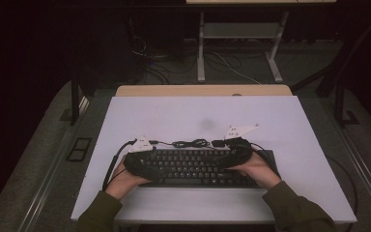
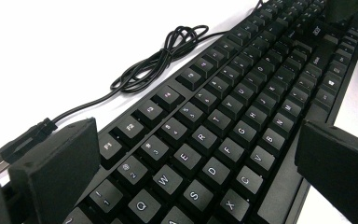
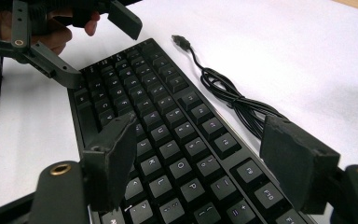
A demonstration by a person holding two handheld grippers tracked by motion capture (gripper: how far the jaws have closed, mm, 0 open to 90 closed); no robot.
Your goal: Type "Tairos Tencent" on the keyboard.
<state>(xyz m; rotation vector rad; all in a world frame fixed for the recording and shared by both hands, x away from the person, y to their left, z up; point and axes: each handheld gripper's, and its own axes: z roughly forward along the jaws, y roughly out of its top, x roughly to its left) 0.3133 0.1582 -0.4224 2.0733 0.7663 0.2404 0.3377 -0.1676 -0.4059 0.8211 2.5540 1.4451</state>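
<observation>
Both the left tool (image 2: 186, 154) and the right tool (image 3: 214, 158) straddle the keyboard (image 1: 200, 166) on the table (image 1: 270, 121) with jaws spread, so closing unevenly could skew it or snag its cable (image 1: 191, 143).

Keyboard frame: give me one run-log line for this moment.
left gripper: open, jaws astride keyboard left end | right gripper: open, astride right end | lifted or gripped: cannot tell | USB cable: loose behind keyboard, unplugged | table

Dim room, bright worktop

High view murky beyond the worktop (image 1: 280, 121); both gripper views glare white on it; nearest jaws soft, slightly blurred.
</observation>
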